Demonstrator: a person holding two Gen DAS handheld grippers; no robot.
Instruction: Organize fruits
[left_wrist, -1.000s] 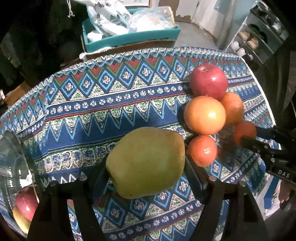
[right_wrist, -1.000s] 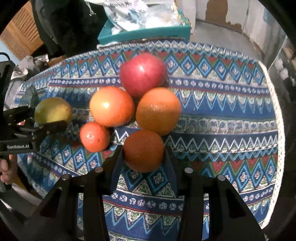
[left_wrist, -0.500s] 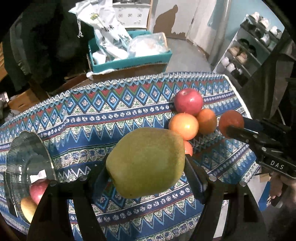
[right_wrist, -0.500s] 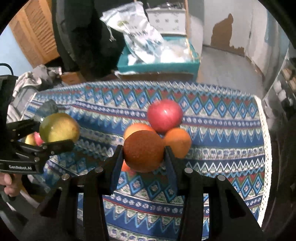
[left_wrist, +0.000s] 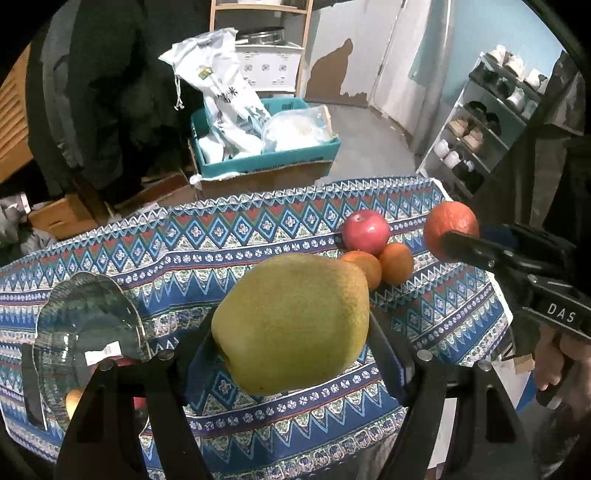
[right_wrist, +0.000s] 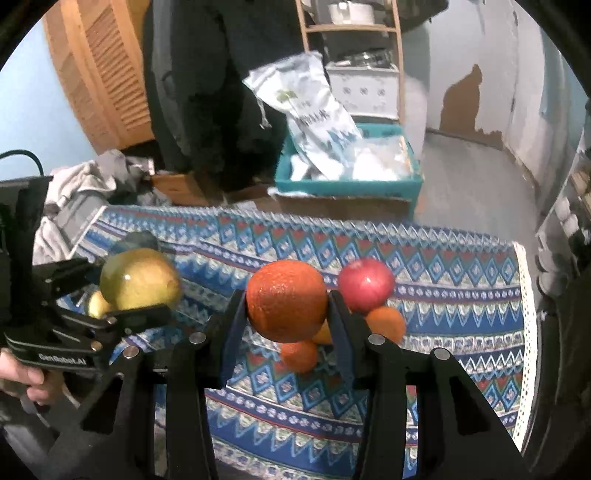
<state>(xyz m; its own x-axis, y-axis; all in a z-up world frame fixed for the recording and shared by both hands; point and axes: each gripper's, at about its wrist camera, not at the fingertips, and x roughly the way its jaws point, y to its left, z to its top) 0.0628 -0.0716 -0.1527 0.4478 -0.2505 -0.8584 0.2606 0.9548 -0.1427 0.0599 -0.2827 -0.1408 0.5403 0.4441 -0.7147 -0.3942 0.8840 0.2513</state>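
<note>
My left gripper (left_wrist: 291, 325) is shut on a large yellow-green pear (left_wrist: 291, 321), held well above the patterned tablecloth (left_wrist: 221, 243). My right gripper (right_wrist: 287, 301) is shut on an orange (right_wrist: 286, 299), also lifted clear of the table. On the cloth lie a red apple (left_wrist: 365, 230) and two oranges (left_wrist: 396, 263) in a cluster. In the right wrist view the apple (right_wrist: 366, 284) and the oranges (right_wrist: 384, 323) lie behind the held orange. A glass bowl (left_wrist: 85, 332) at the table's left holds some fruit. Each gripper shows in the other's view: the right (left_wrist: 452, 236), the left (right_wrist: 138, 286).
Beyond the table's far edge stands a teal box (left_wrist: 266, 162) with white bags on a cardboard carton. A shoe rack (left_wrist: 480, 136) is at the right and a wooden shelf (right_wrist: 351, 44) at the back. A hand (left_wrist: 557, 358) grips the right tool.
Both grippers have risen with their fruit, so the table and the fruit cluster look smaller and farther off. More of the room behind has come into view.
</note>
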